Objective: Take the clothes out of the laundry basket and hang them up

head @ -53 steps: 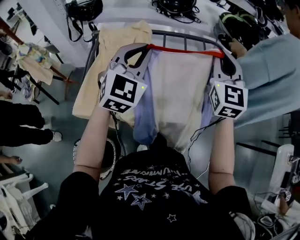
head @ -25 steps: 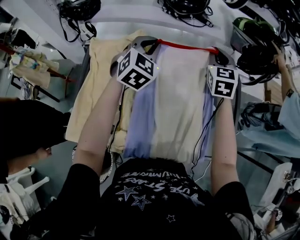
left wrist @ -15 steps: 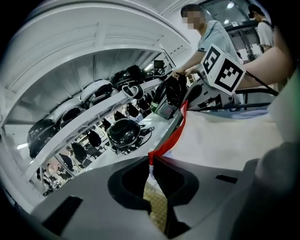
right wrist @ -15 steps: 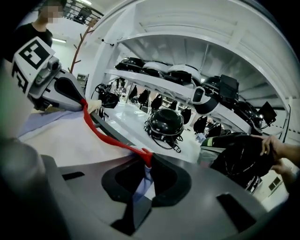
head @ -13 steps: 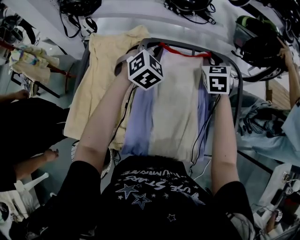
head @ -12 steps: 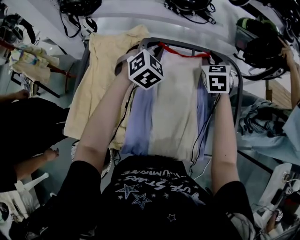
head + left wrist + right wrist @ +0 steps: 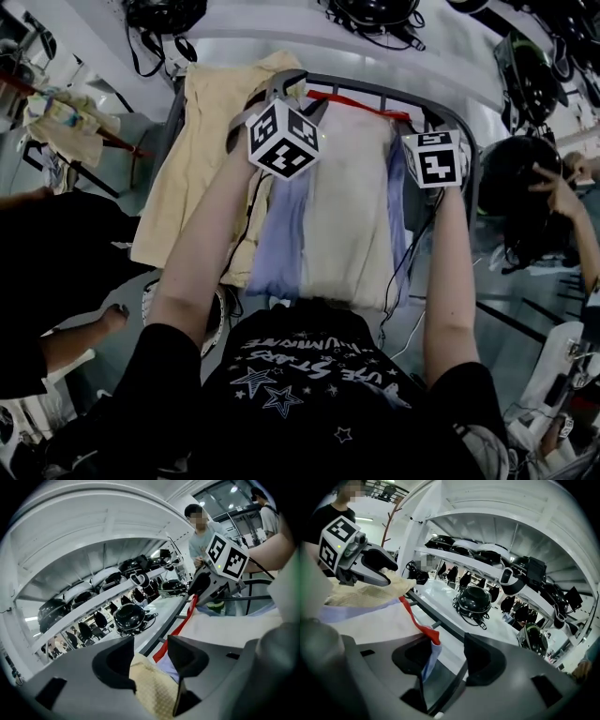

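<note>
A cream and lavender garment (image 7: 342,206) with a red trim (image 7: 352,101) hangs over the grey rack rail (image 7: 471,159), next to a pale yellow garment (image 7: 202,159). My left gripper (image 7: 291,94) is at the trim's left end. Its jaws have just been opening, and the yellow cloth (image 7: 152,691) lies loose between them (image 7: 151,656). My right gripper (image 7: 424,122) is at the trim's right end and has also just been opening. The lavender corner (image 7: 429,663) and red trim (image 7: 417,623) hang by its left jaw, unpinched (image 7: 447,660).
A white shelf (image 7: 394,42) with black helmets and cables runs behind the rack. A stand with clothes (image 7: 66,127) is at the far left. People stand at the left and right edges. A round white rim (image 7: 220,319) shows beneath my left arm.
Both grippers brought the garment, stretched by its red trim, down onto the rail. Their jaws, shut on it earlier, now stand apart, and the garment rests on the rack.
</note>
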Tool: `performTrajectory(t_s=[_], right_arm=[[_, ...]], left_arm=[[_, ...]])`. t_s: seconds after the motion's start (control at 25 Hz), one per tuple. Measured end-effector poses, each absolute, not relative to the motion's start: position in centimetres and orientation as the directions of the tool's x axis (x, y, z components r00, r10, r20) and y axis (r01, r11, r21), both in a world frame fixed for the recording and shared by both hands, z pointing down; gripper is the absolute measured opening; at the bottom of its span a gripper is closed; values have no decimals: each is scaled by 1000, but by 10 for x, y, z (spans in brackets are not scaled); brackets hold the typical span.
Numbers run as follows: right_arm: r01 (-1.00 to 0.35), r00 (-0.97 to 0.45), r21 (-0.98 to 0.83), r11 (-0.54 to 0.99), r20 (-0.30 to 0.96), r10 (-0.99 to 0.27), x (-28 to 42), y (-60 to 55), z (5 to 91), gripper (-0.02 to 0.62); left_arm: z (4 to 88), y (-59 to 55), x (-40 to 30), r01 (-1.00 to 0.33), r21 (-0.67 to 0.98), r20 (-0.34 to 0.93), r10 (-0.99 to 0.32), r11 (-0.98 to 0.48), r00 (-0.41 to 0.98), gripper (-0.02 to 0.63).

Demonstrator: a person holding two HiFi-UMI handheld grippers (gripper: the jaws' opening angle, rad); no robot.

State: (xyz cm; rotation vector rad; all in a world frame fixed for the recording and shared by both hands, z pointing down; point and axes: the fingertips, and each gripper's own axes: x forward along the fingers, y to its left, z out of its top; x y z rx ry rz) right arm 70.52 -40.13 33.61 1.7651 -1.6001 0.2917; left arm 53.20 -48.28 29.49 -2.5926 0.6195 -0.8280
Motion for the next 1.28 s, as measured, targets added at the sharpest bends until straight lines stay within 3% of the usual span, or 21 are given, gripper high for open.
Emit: performTrajectory(t_s=[0.56,0.84,1.08,1.28], right_arm=[[-947,199,321,-5,576,-793,644,-313,304,251],[-941,273,300,-157,400,-875,611,-254,258,151],[-941,306,224,-252,248,-919,578,-204,220,36],[-945,295,194,-263,156,-943,555,-179,199,12]], left_arm=[[236,-400,450,-368,-397,327,-504,-841,799,239],[203,-342,414,-390,-387,209,-492,-836,846,204],[173,-301,385,-403,-375,104,-470,-835,876,112],[169,-284,368,-422,-350,80,-475,-836,876,55]])
